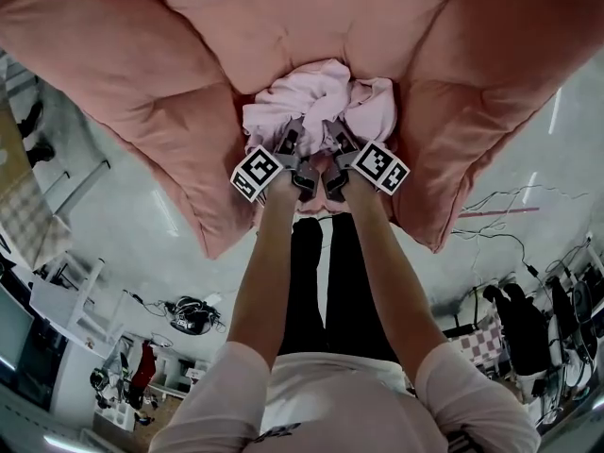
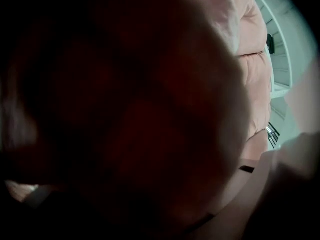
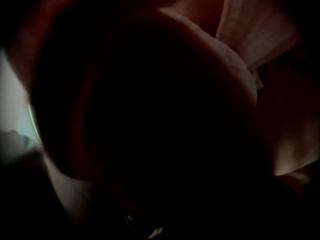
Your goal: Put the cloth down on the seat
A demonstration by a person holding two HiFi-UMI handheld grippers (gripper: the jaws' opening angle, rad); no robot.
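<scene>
Head view takes in the seat (image 1: 311, 26) first: a big, puffy pink armchair whose padded back and two fat arms fill the top of the picture, standing on a pale floor (image 1: 132, 225). Bunched in the hollow between those arms lies the cloth (image 1: 321, 97), a pale pink crumpled heap that rests on the cushion and touches the padding around it. Two tools are pushed into its near edge, side by side and close together: the left gripper (image 1: 292, 143) and the right gripper (image 1: 342, 143), each with its marker cube toward the person.

Whether either pair of jaws is clamped on fabric or standing apart, I cannot tell. In the head view the tips are sunk in the folds, and the left gripper view and right gripper view give only a dark, blurred mass right up against the lens (most likely the cloth itself), with a strip of pink padding at the edge.

The cloth looks light, soft and limp, with nothing to break. It should sag wherever it is not held, and a single thin layer may slide out of a pinch. A thick gathered fold near the top of the heap, one for each tool, seems the surest hold. Once let go, it may drape over the jaws instead of dropping clear.
</scene>
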